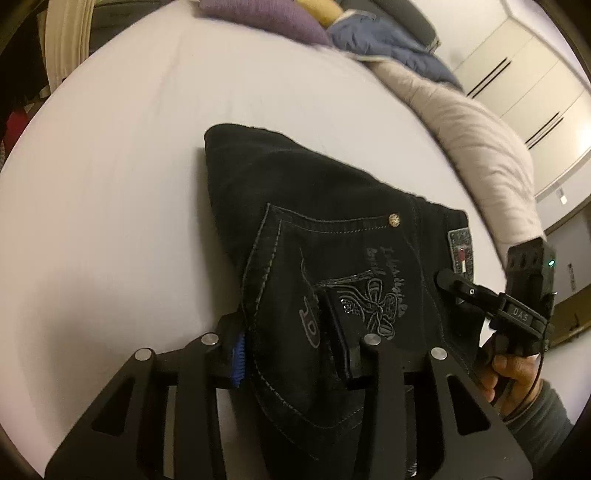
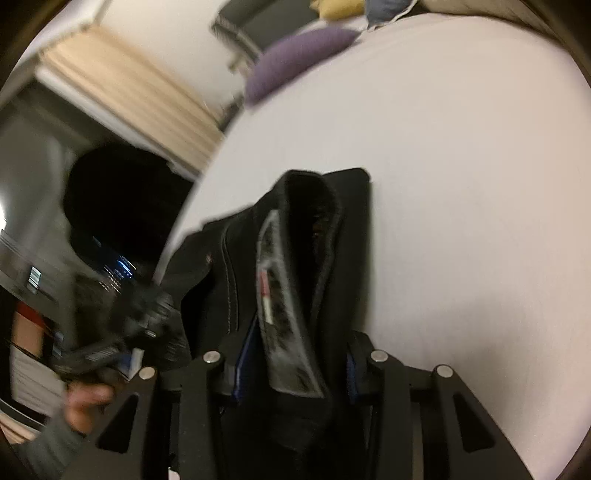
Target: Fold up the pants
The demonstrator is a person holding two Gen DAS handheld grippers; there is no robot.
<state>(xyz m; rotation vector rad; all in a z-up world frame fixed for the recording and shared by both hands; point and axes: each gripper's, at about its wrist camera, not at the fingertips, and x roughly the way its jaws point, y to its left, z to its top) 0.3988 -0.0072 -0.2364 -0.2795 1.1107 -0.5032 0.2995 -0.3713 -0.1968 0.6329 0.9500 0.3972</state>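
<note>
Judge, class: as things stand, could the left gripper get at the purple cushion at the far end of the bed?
Probably not yet. The left gripper is clamped on the black pants, while the purple cushion lies far across the bare white sheet. Nothing blocks the way, but it would have to let go first.

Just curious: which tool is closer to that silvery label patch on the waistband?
Right. The right tool is clamped on the waistband right at the label patch; the left tool grips the pants at the back pocket, farther away.
</note>
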